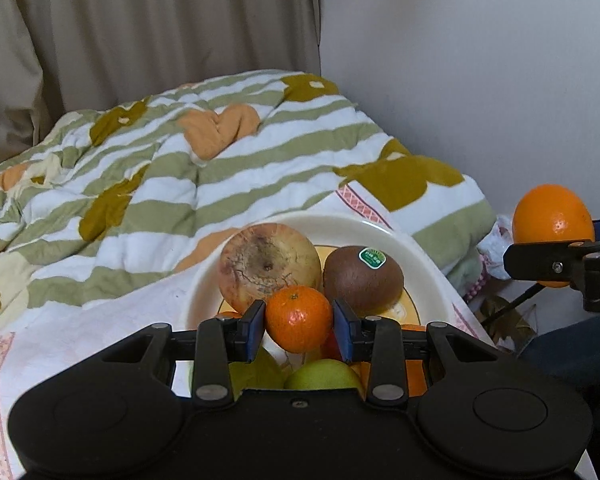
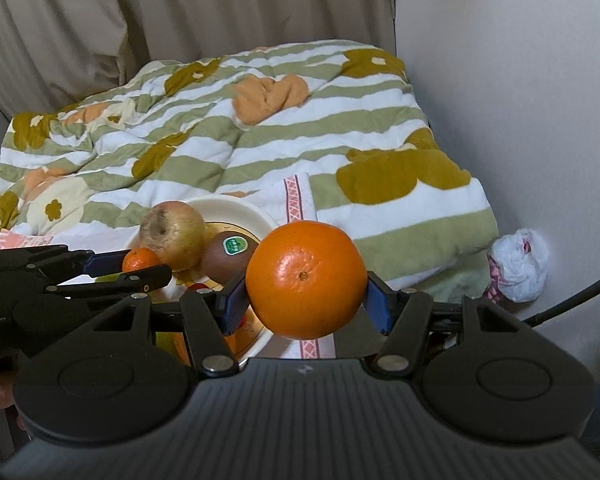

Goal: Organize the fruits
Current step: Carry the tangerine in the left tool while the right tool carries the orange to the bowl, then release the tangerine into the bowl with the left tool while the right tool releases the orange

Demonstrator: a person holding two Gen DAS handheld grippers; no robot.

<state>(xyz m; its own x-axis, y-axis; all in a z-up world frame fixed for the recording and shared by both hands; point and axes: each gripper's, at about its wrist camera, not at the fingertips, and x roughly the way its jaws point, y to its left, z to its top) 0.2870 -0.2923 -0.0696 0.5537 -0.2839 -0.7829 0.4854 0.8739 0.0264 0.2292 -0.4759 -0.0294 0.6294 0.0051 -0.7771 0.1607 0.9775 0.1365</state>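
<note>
The left gripper (image 1: 299,330) has its blue pads clamped on a small round orange mandarin (image 1: 299,319), held just above the cream round ceramic bowl (image 1: 416,252). The right gripper (image 2: 305,298) grips a large glossy orange (image 2: 306,279) to the right of that bowl. In the bowl sit a blotchy yellowish apple (image 1: 270,266), a brown stickered kiwi (image 1: 363,280) and a green pear (image 1: 323,375); behind the bowl lies a striped floral quilt (image 1: 180,168).

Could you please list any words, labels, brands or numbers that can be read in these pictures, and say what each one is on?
Green sticker on the kiwi: printed characters, too small and blurred to read in either view.
Small embossed mark on the right gripper's body: a logo, no letters legible.
No other text shows.
</note>
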